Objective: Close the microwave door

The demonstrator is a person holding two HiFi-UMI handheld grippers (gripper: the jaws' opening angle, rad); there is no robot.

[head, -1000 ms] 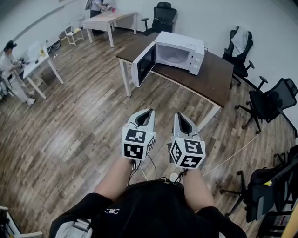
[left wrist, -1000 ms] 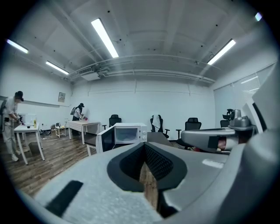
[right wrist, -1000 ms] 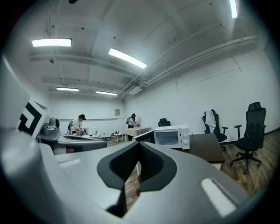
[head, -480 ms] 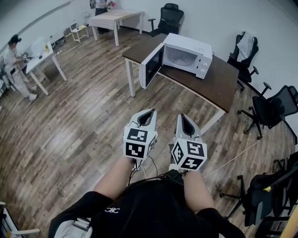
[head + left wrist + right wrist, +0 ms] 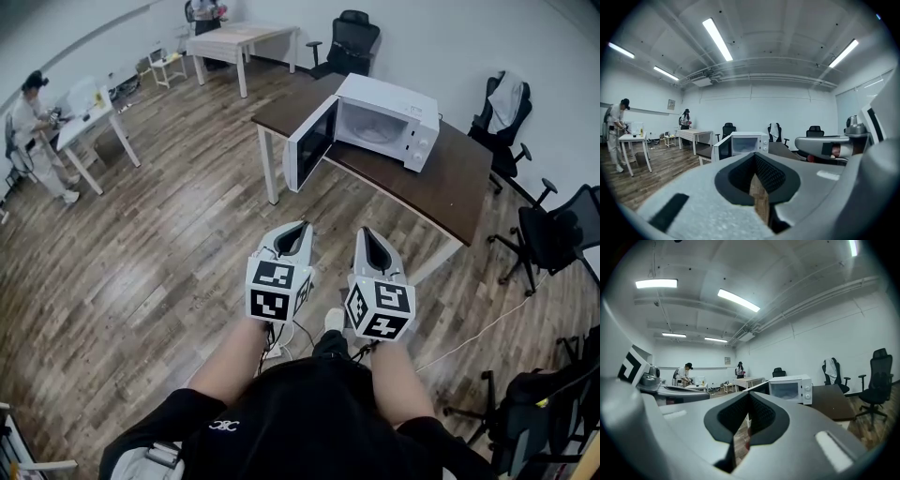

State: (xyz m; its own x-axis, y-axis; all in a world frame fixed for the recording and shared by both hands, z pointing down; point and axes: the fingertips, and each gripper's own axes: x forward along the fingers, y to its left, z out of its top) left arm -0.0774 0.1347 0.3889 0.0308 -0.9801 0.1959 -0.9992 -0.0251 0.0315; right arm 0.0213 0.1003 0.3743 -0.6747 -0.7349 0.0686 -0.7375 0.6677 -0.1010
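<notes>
The microwave (image 5: 389, 117) on the table (image 5: 450, 187) is now nearer to me than one second ago, and its door (image 5: 312, 145) stands open. My left gripper (image 5: 296, 228) and right gripper (image 5: 367, 234) have their jaws closed on nothing.

A dark brown table (image 5: 441, 178) on white legs stands on the wood-plank floor (image 5: 169, 244). The white microwave (image 5: 389, 117) sits directly on the table's left part, its door (image 5: 312, 145) swung open; the tabletop right of the microwave is bare. Round the brown table, the floor carries black office chairs (image 5: 553, 234), two pale tables (image 5: 239, 36) beyond it, and a white cable (image 5: 478, 328) near its right end.
</notes>
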